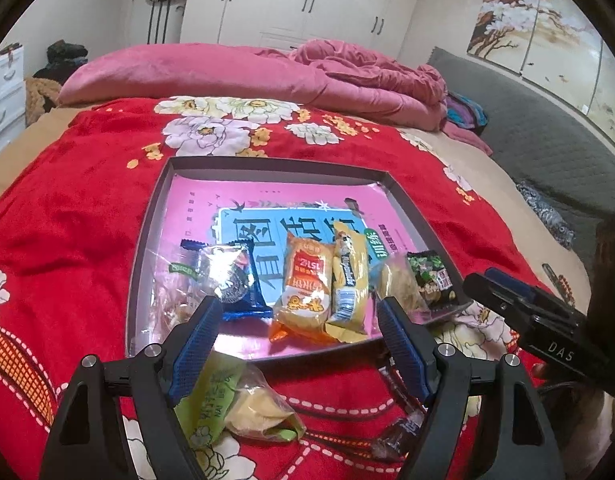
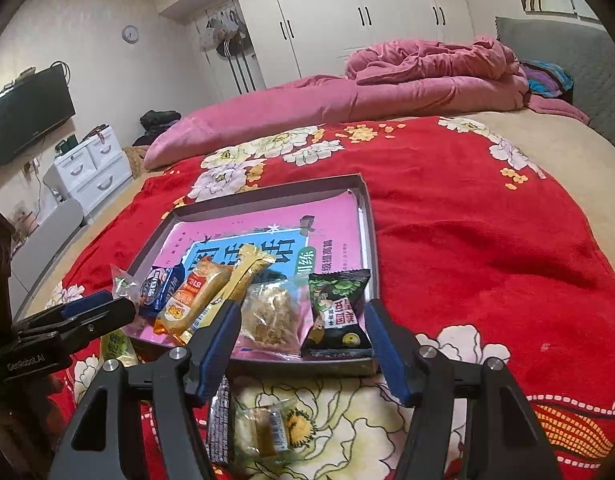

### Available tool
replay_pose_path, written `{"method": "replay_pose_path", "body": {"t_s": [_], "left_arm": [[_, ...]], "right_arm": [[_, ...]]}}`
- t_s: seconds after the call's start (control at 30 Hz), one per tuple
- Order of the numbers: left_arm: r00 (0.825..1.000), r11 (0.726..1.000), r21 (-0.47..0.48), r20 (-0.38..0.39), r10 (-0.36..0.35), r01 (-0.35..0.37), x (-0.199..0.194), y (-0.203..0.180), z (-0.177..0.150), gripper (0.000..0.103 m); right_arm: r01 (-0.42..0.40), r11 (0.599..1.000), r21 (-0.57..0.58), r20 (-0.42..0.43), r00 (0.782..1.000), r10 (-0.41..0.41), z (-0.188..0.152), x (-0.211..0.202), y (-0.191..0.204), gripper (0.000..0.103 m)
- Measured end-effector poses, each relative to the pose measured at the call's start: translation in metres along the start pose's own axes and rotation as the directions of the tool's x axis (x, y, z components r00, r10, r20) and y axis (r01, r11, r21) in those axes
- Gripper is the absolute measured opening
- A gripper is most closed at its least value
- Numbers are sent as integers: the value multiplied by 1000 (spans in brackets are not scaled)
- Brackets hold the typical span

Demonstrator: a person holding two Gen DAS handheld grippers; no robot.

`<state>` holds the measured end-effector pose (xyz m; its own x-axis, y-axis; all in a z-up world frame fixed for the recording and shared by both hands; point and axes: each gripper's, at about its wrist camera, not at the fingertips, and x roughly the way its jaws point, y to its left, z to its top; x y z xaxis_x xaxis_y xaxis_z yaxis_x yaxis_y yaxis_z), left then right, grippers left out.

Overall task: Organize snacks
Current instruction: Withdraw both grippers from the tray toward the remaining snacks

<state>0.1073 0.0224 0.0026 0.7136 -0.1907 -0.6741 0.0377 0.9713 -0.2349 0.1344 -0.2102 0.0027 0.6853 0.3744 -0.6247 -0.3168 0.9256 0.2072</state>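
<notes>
A shallow grey tray (image 1: 147,240) (image 2: 369,232) with a pink book inside lies on the red blanket. Along its near side lie a blue cookie pack (image 1: 237,280) (image 2: 159,286), an orange pack (image 1: 305,284) (image 2: 197,296), a yellow bar (image 1: 349,276) (image 2: 247,276), a clear pastry bag (image 2: 273,318) and a black-green pack (image 1: 431,276) (image 2: 337,314). My left gripper (image 1: 301,320) is open above the tray's near edge, a green-clear pack (image 1: 235,404) below it. My right gripper (image 2: 303,322) is open over the tray's near right corner. A dark bar (image 2: 219,424) and a clear candy bag (image 2: 267,428) lie below it.
The red flowered blanket (image 2: 487,240) covers the bed. A pink quilt (image 1: 267,76) is bunched at the far side. A grey headboard (image 1: 547,140) stands at the right. White drawers (image 2: 91,168) and a wall TV (image 2: 27,116) stand left of the bed.
</notes>
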Motion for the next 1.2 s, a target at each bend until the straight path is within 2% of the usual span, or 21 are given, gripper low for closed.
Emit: {"method": "replay_pose_path", "body": {"t_s": [0.63, 1.2], "left_arm": [[999, 997, 82, -48, 4, 0, -2, -21, -18, 81], [994, 995, 101, -108, 1, 10, -9, -25, -39, 81]], "right_arm": [[27, 999, -44, -20, 999, -28, -15, -19, -8, 65], [65, 990, -126, -69, 995, -74, -34, -26, -8, 65]]}}
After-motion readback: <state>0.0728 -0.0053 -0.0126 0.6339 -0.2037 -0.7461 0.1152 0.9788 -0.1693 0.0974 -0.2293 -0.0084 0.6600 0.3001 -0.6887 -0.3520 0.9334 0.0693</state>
